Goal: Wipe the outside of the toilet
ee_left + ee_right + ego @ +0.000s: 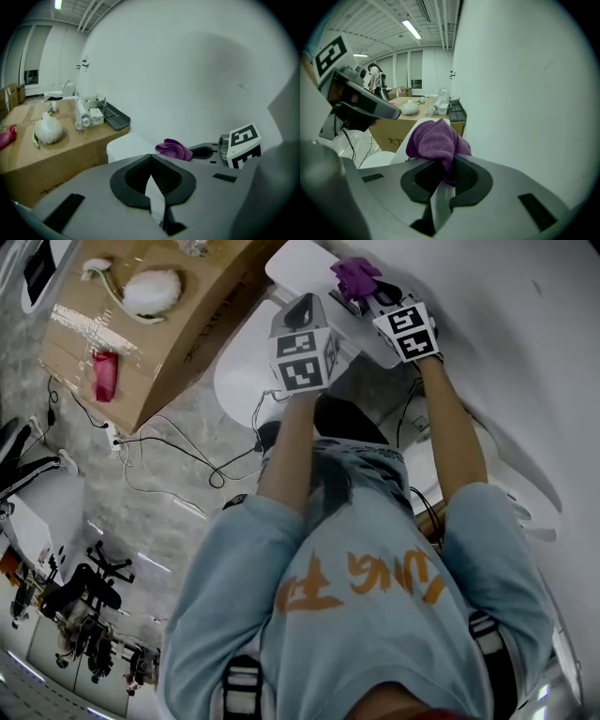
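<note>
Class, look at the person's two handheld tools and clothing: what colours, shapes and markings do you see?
The left tool and right tool share a grey moulded body with black ribbed pads lining the jaws. Each carries a white cube printed with black square markers. The person wears a light blue short-sleeved shirt with orange lettering.

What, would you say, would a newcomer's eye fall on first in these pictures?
The purple cloth, pinched by the right gripper, at the toilet tank by the wall. The left gripper beside it, jaws shut and empty, and the cardboard box to the left.
</note>
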`<action>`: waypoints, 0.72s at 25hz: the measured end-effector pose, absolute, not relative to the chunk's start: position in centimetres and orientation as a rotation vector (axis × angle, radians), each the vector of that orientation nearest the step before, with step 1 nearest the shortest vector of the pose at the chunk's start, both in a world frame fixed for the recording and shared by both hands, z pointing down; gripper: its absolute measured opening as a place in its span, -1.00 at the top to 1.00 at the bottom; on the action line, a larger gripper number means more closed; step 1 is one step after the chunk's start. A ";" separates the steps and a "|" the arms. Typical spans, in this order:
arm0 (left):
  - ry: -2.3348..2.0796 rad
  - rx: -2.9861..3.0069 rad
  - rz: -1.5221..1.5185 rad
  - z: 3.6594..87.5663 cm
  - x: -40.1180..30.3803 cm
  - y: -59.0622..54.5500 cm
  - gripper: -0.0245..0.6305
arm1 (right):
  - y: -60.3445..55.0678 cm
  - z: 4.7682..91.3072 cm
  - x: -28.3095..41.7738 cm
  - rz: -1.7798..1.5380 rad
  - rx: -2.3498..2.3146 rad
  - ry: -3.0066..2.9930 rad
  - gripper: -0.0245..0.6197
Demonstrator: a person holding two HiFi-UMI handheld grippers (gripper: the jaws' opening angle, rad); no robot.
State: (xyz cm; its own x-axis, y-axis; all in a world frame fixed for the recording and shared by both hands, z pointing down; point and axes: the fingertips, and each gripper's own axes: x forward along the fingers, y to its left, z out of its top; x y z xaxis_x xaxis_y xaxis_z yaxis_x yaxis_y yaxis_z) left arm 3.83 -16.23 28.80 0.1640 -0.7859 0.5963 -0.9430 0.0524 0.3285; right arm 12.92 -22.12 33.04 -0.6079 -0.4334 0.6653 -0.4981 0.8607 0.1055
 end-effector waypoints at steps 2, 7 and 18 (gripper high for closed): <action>-1.641 1.769 0.298 28.8 4.1 -16.2 0.87 | -22.0 32.9 13.6 0.115 0.693 -2.316 0.73; -1.614 1.785 0.313 28.9 4.8 -15.8 0.87 | -19.5 33.7 16.1 0.159 0.692 -2.253 0.73; -1.572 1.832 0.358 28.8 6.1 -15.6 0.87 | -17.1 34.3 18.8 0.166 0.751 -2.208 0.75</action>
State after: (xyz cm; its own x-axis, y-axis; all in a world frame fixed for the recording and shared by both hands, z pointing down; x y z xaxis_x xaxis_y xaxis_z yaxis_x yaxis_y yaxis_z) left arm 6.07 -15.60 28.77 0.2300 -0.7587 0.6095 -0.9477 -0.0322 0.3175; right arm 18.79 -17.08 34.33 -0.5191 -0.4629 0.7185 -0.5652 0.8165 0.1178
